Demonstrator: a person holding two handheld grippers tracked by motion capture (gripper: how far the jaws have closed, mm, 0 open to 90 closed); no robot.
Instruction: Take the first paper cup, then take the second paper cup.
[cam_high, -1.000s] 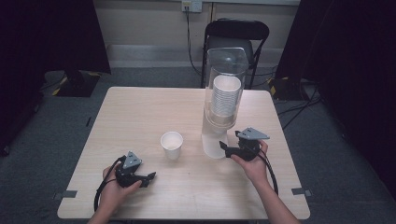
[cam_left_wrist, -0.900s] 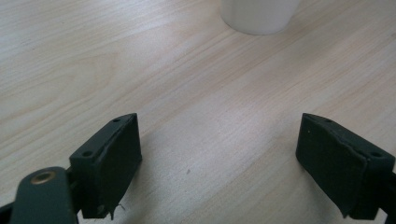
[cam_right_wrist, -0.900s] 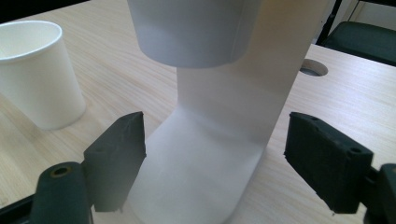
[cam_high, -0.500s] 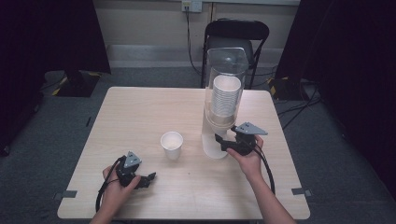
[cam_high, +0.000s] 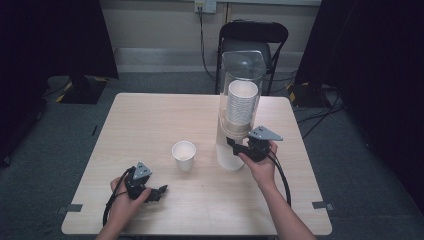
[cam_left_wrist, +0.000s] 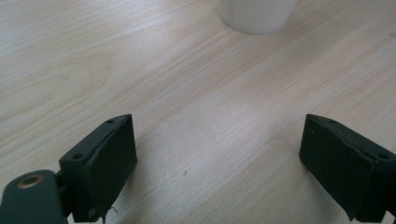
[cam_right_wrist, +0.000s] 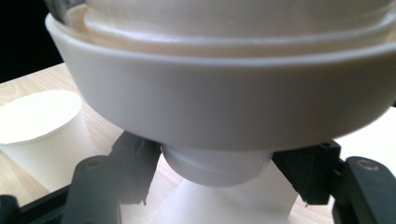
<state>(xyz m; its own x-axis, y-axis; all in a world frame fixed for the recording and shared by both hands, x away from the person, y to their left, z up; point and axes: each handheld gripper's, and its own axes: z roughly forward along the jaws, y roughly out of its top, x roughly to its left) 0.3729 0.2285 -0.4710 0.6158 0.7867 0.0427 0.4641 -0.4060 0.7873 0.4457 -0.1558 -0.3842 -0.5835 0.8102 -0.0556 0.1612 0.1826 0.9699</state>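
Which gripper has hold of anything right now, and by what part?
The right gripper has just closed on the white paper cup that sticks out under the clear tube dispenser's cream collar, by its base. The left gripper holds nothing.

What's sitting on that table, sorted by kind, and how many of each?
Cup dispenser with its stack of cups: 1
Loose paper cup: 1
Hand-held grippers, left gripper and right gripper: 2
Total: 4
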